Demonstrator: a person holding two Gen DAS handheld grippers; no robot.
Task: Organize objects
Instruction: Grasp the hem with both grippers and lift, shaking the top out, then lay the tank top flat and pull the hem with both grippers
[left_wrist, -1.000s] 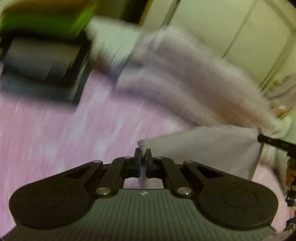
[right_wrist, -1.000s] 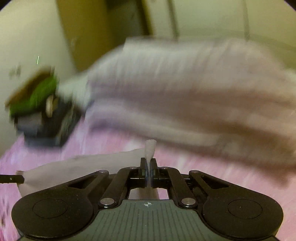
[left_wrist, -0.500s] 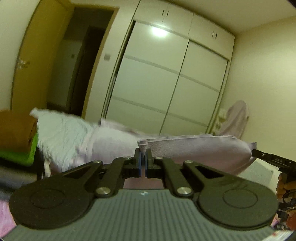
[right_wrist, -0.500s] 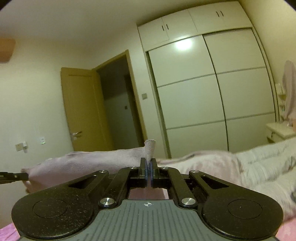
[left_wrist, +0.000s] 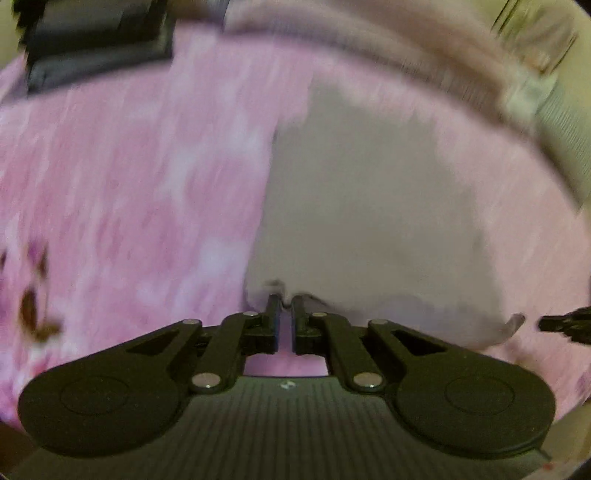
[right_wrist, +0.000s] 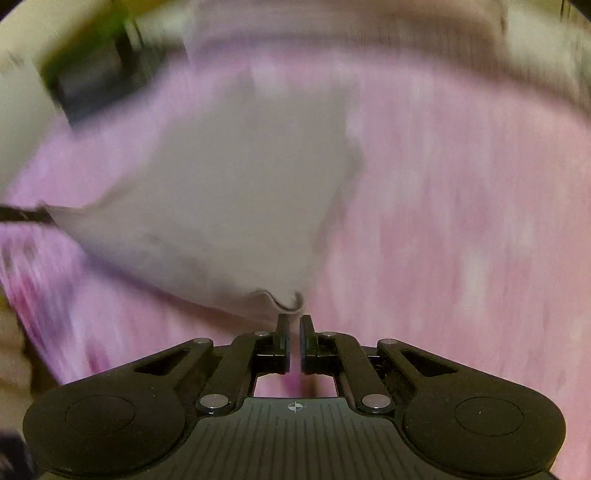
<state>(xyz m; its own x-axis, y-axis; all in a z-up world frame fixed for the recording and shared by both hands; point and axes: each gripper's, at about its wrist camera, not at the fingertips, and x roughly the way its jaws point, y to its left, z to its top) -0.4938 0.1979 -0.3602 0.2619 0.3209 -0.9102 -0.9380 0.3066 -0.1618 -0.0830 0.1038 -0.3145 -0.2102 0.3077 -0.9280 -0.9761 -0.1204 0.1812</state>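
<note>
A pale grey cloth (left_wrist: 369, 203) lies spread flat on the pink bedsheet (left_wrist: 129, 184); everything is motion-blurred. My left gripper (left_wrist: 283, 299) points down at the cloth's near left corner, which lies just past its tips. A narrow gap shows pink sheet between the jaws. My right gripper (right_wrist: 294, 317) is at the near right corner of the cloth (right_wrist: 221, 184). Its jaws are opening and the curled corner sits just beyond them, not between them. Each gripper's tip shows in the other's view: right gripper (left_wrist: 565, 326), left gripper (right_wrist: 26, 216).
A dark stack of folded things (left_wrist: 96, 40) with a green layer (right_wrist: 92, 44) sits at the far left of the bed. A rumpled pale duvet (left_wrist: 369, 33) runs along the far side. Brown marks (left_wrist: 33, 314) show on the sheet at the left.
Both grippers swung from level, facing the wardrobe, down toward the bed. The cloth, held stretched between them before, now lies flat and its corners are out of the jaws.
</note>
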